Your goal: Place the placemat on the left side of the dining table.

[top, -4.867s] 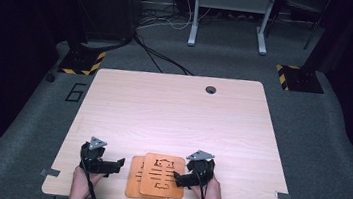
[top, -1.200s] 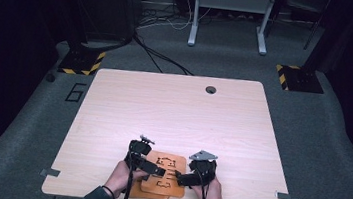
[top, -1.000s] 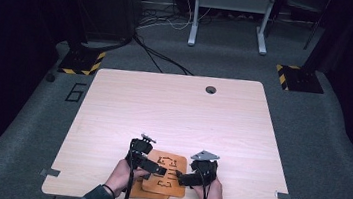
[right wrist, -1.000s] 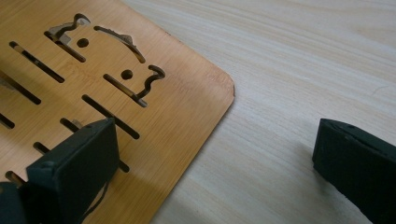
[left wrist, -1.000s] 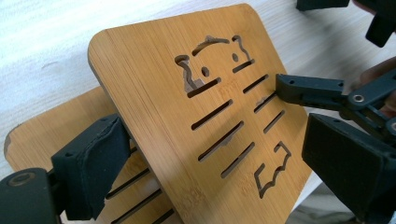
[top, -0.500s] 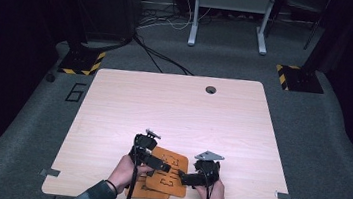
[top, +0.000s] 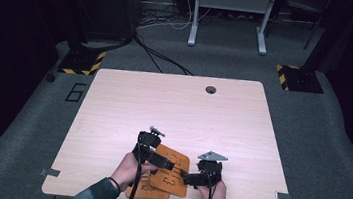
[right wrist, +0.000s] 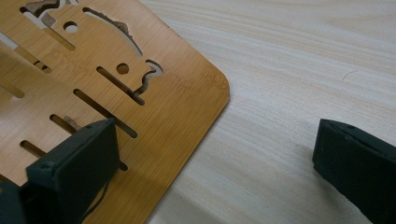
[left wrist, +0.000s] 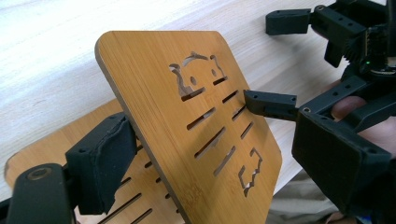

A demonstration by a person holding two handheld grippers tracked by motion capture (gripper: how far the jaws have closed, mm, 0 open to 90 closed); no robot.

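The left gripper holds the upper bamboo board between its jaws, one pad on the underside at the board's left edge and the other on the slotted face. The jaws have just been closing on it, and the pads look to be pressing, so I read it as a grip. The board is tilted up off a second bamboo board that lies flat beneath it at the near edge of the bench, about midway along that edge.

The right gripper stands with its jaws wide apart and nothing clamped: one jaw rests over the slotted face of the lifted board, the other hangs over bare bench beside the board's rounded corner (a cut-out animal shape and rows of slots show in the wood).

The step in hand appears to be separating the two stacked boards, the left hand raising the top one by its edge. The next move likely calls for the right gripper to close on the free side so both hands can carry the board clear, keeping the grip firm so the thin panel does not slip or twist.
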